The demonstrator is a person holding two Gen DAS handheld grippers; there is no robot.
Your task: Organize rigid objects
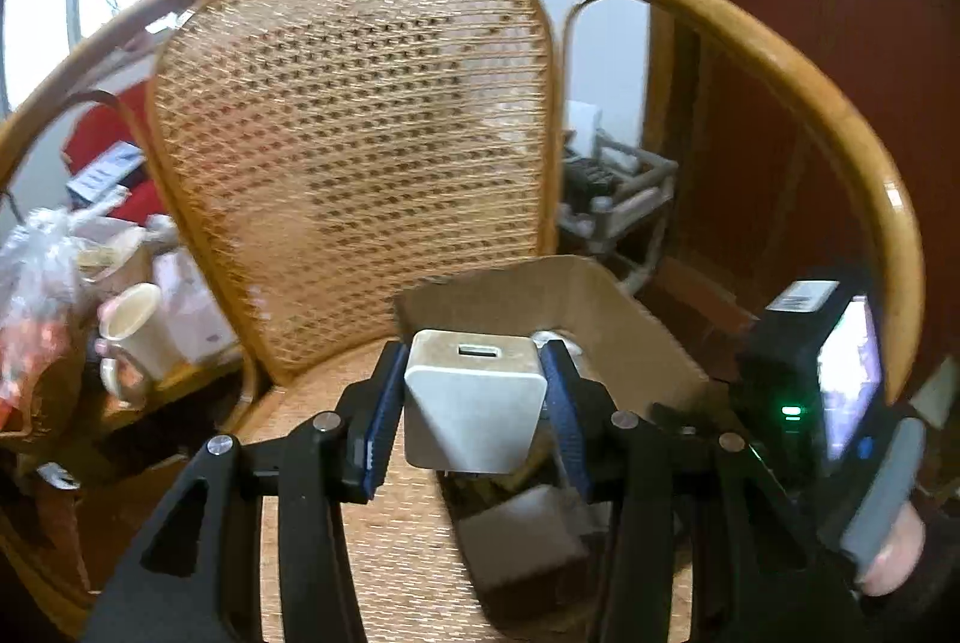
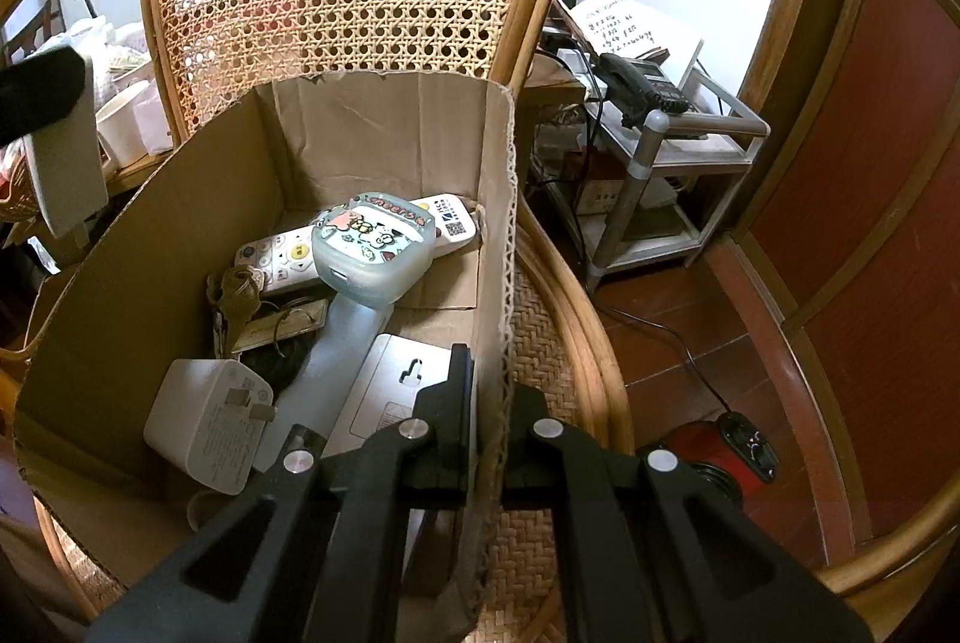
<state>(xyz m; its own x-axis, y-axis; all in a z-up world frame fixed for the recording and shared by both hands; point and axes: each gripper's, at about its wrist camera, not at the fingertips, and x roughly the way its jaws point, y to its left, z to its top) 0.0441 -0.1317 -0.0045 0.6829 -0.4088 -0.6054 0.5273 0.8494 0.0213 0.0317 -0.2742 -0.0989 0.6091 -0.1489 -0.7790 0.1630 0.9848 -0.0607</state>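
My left gripper (image 1: 474, 391) is shut on a white USB charger block (image 1: 474, 397), held above the rattan chair seat, just left of the cardboard box (image 1: 624, 319). My right gripper (image 2: 489, 403) is shut on the box's right wall (image 2: 498, 199), one finger inside and one outside. Inside the box lie a second white charger (image 2: 207, 421), a white remote (image 2: 282, 259), a cartoon-printed handheld fan (image 2: 372, 247), keys (image 2: 237, 295) and a flat silver device (image 2: 396, 379). The held charger also shows at the left edge of the right wrist view (image 2: 66, 169).
The box sits on a rattan chair with a cane back (image 1: 354, 120) and curved arm rail (image 1: 780, 60). A cluttered side table with cups (image 1: 138, 331) stands to the left. A metal rack with a telephone (image 2: 648, 90) stands to the right on a red floor.
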